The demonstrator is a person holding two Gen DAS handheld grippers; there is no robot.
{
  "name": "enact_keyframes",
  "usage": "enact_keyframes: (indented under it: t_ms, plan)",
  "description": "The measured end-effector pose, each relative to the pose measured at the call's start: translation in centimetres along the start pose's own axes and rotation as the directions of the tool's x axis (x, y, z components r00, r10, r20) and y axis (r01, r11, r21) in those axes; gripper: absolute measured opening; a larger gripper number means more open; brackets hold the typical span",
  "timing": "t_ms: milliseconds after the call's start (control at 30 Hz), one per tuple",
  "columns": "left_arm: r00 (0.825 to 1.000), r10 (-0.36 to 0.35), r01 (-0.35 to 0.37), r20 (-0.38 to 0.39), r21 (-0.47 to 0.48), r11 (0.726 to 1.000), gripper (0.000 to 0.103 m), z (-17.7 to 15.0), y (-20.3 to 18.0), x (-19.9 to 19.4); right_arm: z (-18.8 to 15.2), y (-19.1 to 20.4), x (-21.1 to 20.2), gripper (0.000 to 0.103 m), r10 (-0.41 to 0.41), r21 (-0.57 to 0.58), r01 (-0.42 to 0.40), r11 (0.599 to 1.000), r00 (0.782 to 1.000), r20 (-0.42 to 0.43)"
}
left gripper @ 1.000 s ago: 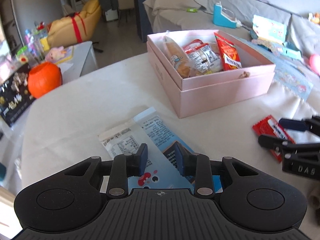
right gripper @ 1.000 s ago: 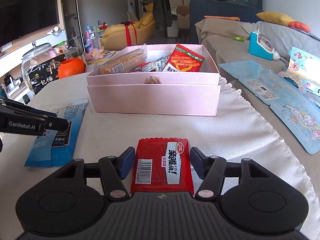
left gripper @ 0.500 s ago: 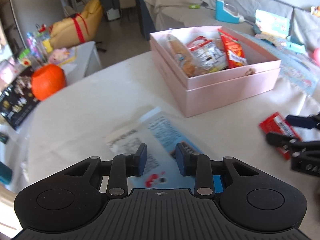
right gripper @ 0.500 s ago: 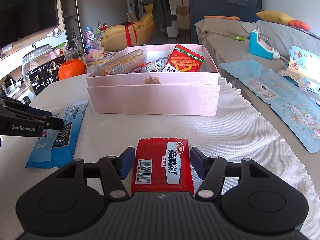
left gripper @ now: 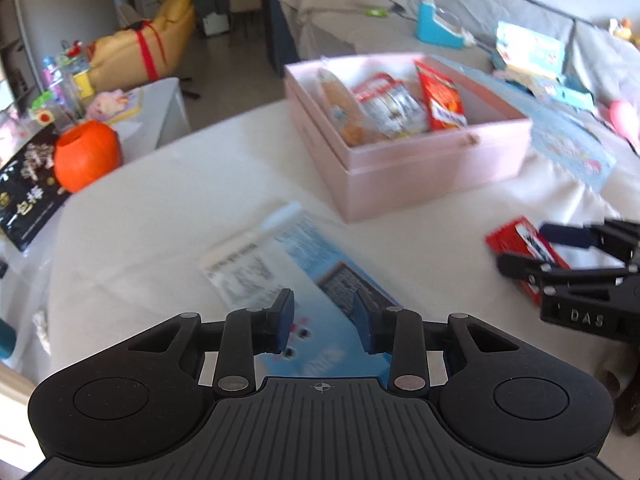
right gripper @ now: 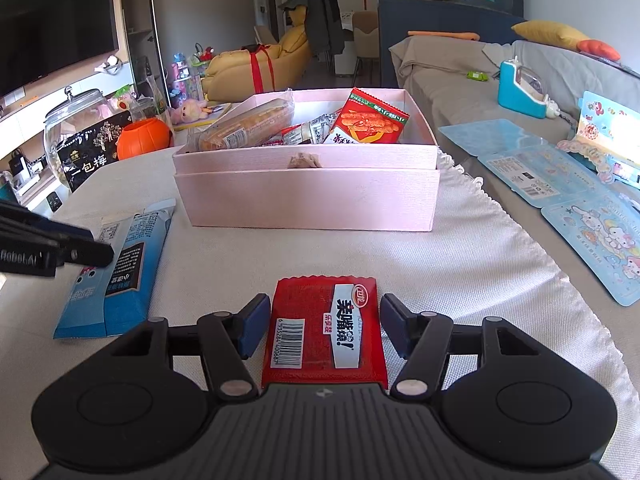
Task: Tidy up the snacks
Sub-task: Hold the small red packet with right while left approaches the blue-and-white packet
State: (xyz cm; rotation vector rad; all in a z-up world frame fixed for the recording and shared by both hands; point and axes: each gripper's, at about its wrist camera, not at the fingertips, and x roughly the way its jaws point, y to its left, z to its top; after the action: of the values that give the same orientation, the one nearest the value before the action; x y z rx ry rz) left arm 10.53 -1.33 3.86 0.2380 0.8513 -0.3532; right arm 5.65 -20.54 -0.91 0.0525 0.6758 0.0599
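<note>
1. A pink box (right gripper: 306, 196) stands at the far middle of the cloth-covered counter (right gripper: 460, 264), already holding a wrapped bread roll (right gripper: 250, 124), a red chip bag (right gripper: 370, 122) and other packets.
2. The right gripper (right gripper: 322, 330) hovers low over a red snack packet (right gripper: 325, 330) lying flat on the near counter; its jaws stand apart on either side, pads clear of the wrapper.
3. To the left, a long blue snack packet (left gripper: 296, 276) lies flat near the box.
4. The left gripper (left gripper: 323, 322) sits above that blue packet's near end, jaws narrowed to a small gap and slightly widening; whether they pinch the wrapper cannot be told.
5. An orange pumpkin-shaped pot (left gripper: 86, 154) rests at the far left.
</note>
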Motion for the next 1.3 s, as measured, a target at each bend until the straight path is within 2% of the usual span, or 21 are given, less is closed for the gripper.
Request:
enact_keyframes:
  t_ms: [133, 300, 367, 433, 567, 867, 933, 1000, 1067, 1100, 1200, 1300]
  plan:
    - [1.000, 0.026, -0.026, 0.016, 0.028, 0.999, 0.037, 0.1, -1.2, 0.8, 0.0, 0.1, 0.0, 0.062, 0.000, 0.001, 0.000, 1.000, 1.000, 0.000]
    - [1.000, 0.001, -0.002, 0.016, 0.030, 1.000, 0.037, 0.2, -1.0, 1.0, 0.0, 0.1, 0.0, 0.062, 0.000, 0.001, 0.000, 1.000, 1.000, 0.000]
    - [1.000, -0.009, 0.008, 0.023, 0.032, 0.999, 0.041, 0.0, -0.5, 0.9, 0.0, 0.1, 0.0, 0.062, 0.000, 0.001, 0.000, 1.000, 1.000, 0.000]
    - [0.999, 0.018, -0.020, 0.036, 0.045, 0.999, 0.041, -0.3, -0.1, 0.7, 0.0, 0.1, 0.0, 0.062, 0.000, 0.001, 0.000, 1.000, 1.000, 0.000]
    - [0.995, 0.077, -0.080, 0.064, 0.041, 0.996, 0.050, -1.0, 1.7, 0.5, 0.0, 0.4, 0.1, 0.064, -0.001, -0.010, 0.001, 1.000, 1.000, -0.005]
    - [0.980, 0.180, -0.173, 0.089, -0.084, 0.981, 0.047, -1.3, 5.6, -1.4, 0.0, 0.9, 0.3, 0.065, -0.009, -0.026, 0.009, 1.000, 1.000, -0.009]
    - [0.983, 0.169, -0.161, 0.070, -0.107, 0.981, 0.047, -1.2, 6.0, -1.5, 0.0, 0.8, 0.3, 0.065, -0.007, -0.024, 0.007, 1.000, 1.000, -0.009]
    - [0.994, 0.099, -0.090, 0.041, -0.177, 0.980, 0.047, -1.0, 6.7, -1.7, 0.0, 0.8, 0.3, 0.065, -0.005, -0.022, 0.005, 1.000, 1.000, -0.008]
    - [1.000, 0.008, -0.002, 0.019, -0.283, 0.959, 0.047, -1.1, 7.9, -1.8, 0.0, 0.8, 0.3, 0.065, -0.001, -0.016, 0.001, 1.000, 1.000, -0.007]
    - [1.000, -0.008, 0.012, 0.015, -0.321, 0.947, 0.047, -1.1, 8.4, -1.9, 0.0, 0.7, 0.3, 0.065, 0.001, -0.015, -0.001, 1.000, 1.000, -0.006]
    - [1.000, -0.004, 0.003, -0.001, -0.362, 0.932, 0.045, -0.7, 8.4, -1.6, 0.0, 0.7, 0.4, 0.066, 0.002, -0.019, -0.002, 1.000, 1.000, -0.008]
    - [0.999, 0.002, -0.015, -0.036, -0.349, 0.937, 0.045, 0.3, 7.0, -0.6, 0.0, 0.7, 0.4, 0.067, 0.004, -0.019, -0.004, 1.000, 1.000, -0.008]
